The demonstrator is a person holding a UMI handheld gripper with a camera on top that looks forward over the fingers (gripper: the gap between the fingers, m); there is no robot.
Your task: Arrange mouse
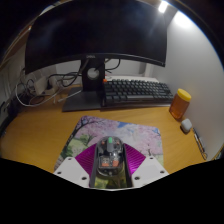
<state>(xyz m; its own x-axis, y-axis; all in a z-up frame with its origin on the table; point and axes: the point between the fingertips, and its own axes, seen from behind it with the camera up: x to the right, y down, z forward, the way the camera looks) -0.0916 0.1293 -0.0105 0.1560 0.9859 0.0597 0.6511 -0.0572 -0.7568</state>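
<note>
A dark mouse (111,158) with a see-through shell and orange parts sits between my fingers. My gripper (111,162) is shut on the mouse, and the magenta pads (80,156) press on both its sides. It is over the near edge of a floral mouse pad (120,128) that lies on the wooden desk (40,125). I cannot tell whether the mouse rests on the pad or is held just above it.
A black keyboard (137,92) lies beyond the pad, under a large dark monitor (95,35) on a stand. An orange cup (180,103) and a small white object (186,125) stand on the right. Cables and a white power strip (38,88) lie at the far left.
</note>
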